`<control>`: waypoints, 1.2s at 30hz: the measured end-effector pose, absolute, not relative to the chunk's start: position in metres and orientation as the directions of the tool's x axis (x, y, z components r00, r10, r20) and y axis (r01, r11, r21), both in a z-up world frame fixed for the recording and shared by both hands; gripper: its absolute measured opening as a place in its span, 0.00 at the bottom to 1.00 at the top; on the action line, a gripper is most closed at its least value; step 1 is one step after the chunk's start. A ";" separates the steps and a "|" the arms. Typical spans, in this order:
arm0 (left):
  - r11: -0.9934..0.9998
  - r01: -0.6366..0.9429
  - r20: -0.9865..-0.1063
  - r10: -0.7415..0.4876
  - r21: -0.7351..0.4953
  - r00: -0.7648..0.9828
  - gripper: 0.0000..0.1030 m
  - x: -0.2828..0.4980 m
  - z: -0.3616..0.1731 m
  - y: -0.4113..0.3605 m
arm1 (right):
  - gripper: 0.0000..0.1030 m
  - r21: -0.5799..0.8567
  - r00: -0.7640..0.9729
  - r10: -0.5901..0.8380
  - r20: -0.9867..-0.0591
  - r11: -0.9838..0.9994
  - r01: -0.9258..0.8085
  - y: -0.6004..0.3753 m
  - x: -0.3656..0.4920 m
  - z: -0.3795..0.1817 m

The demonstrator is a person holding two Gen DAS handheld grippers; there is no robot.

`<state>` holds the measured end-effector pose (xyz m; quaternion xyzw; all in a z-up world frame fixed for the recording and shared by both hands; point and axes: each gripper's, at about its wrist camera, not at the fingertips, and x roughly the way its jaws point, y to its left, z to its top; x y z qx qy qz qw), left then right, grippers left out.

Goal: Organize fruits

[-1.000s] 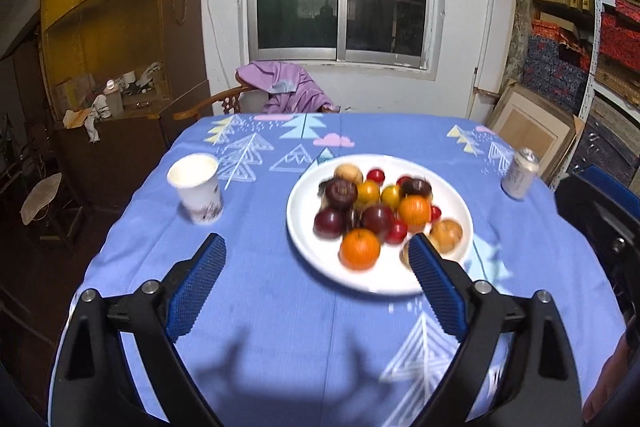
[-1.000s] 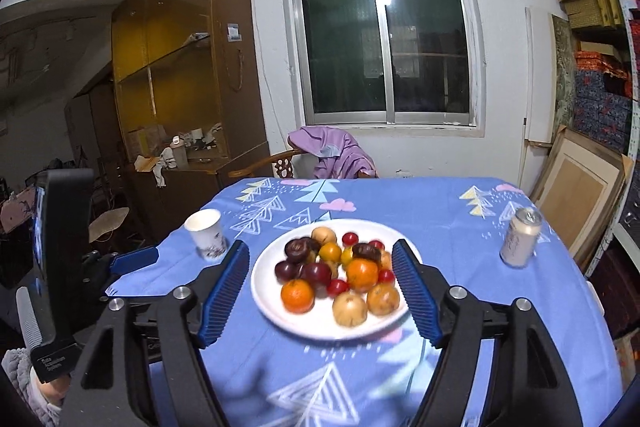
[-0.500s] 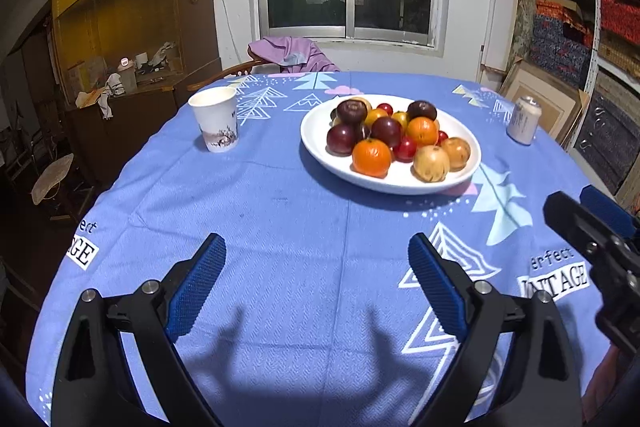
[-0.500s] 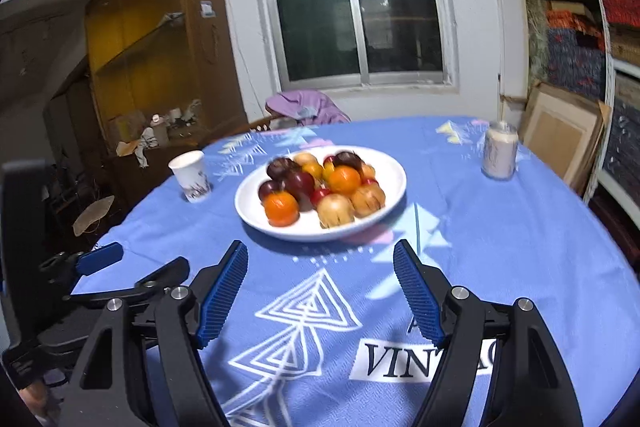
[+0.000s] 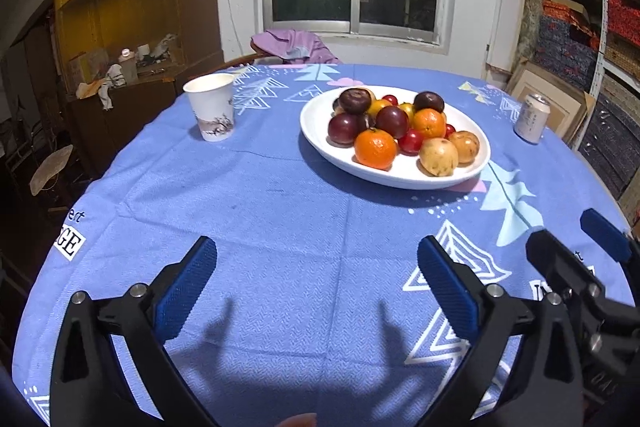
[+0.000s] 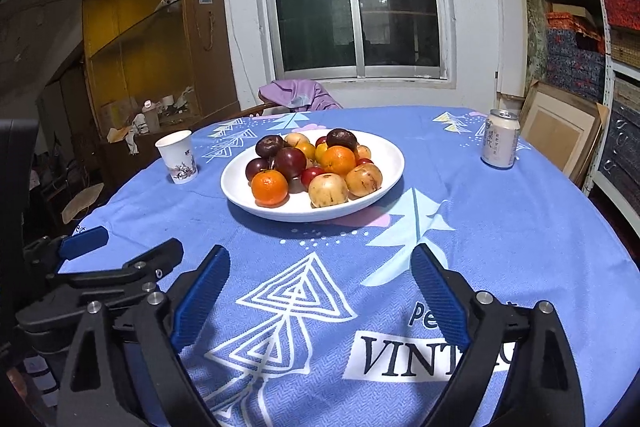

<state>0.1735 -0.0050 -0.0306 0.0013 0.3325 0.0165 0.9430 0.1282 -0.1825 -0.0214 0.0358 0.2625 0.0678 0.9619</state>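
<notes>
A white plate (image 5: 316,135) (image 6: 384,155) sits mid-table with a heap of fruit: oranges (image 5: 375,148) (image 6: 269,189), dark plums (image 5: 343,129) (image 6: 290,163), yellow-brown fruits (image 5: 438,157) (image 6: 328,190) and small red ones (image 5: 411,141). My left gripper (image 5: 316,269) is open and empty, low over the blue tablecloth, well short of the plate. My right gripper (image 6: 320,273) is open and empty, also short of the plate. The right gripper shows at the right edge of the left wrist view (image 5: 600,259); the left gripper shows at the left of the right wrist view (image 6: 120,259).
A paper cup (image 5: 211,107) (image 6: 177,156) stands left of the plate. A drink can (image 5: 532,118) (image 6: 500,139) stands at the right. A chair with purple cloth (image 5: 296,45) is behind the table. A wooden cabinet (image 6: 152,39) stands left, shelves with boxes (image 5: 600,27) right.
Both grippers have dropped lower and pulled back from above the plate to the near part of the table. Both stay open. The fruit has not moved.
</notes>
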 end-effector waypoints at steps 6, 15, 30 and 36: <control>1.000 -0.005 -0.639 0.007 0.005 0.769 0.96 0.173 -0.034 -0.006 | 0.92 0.109 0.856 0.132 -0.500 0.990 -0.089 -0.186 0.128 -0.021; 1.000 0.010 -0.639 0.011 0.029 0.769 0.96 0.170 -0.037 -0.010 | 0.92 0.130 0.855 0.109 -0.508 0.990 -0.049 -0.197 0.129 -0.023; 1.000 0.015 -0.641 -0.005 0.010 0.768 0.96 0.167 -0.036 -0.007 | 0.92 0.106 0.815 0.097 -0.571 0.993 -0.044 -0.194 0.137 -0.036; 1.000 0.009 -0.616 -0.004 0.005 0.788 0.96 0.164 -0.034 -0.005 | 0.93 0.105 0.816 0.097 -0.570 0.993 -0.045 -0.194 0.137 -0.035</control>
